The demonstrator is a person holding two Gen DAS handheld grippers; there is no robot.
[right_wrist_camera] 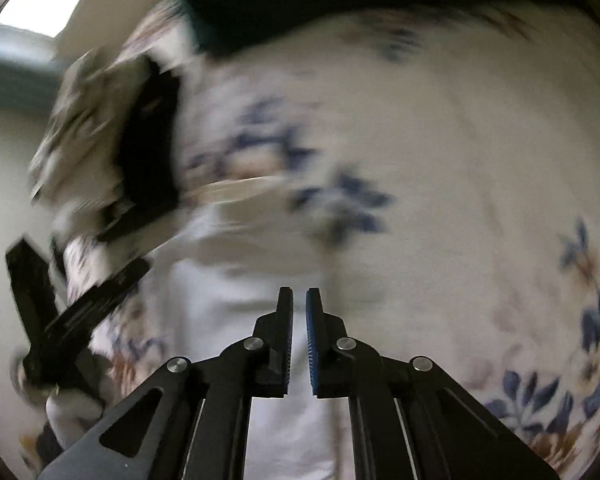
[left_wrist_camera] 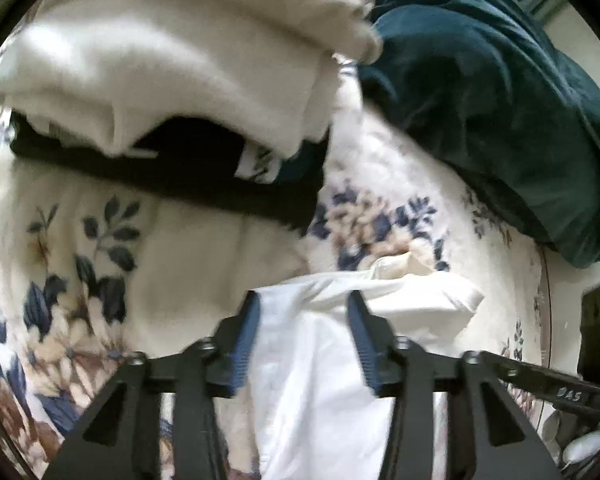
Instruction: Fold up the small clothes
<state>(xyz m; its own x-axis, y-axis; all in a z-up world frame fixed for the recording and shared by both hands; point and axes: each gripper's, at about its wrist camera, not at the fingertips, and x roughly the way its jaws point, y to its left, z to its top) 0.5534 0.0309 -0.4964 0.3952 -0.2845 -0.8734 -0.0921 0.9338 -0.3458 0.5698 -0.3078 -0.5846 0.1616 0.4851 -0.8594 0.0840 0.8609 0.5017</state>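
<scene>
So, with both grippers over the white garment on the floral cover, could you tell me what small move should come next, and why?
Probably close the left gripper on the white garment: its jaws straddle a raised fold without pinching it, while the right gripper looks shut above the cloth.

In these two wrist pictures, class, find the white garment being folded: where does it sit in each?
Left wrist: white garment at bottom centre, between the left gripper fingers.
Right wrist: white garment, blurred, at bottom centre, running left of the right gripper.
Shared landmark: floral bedspread.
</scene>
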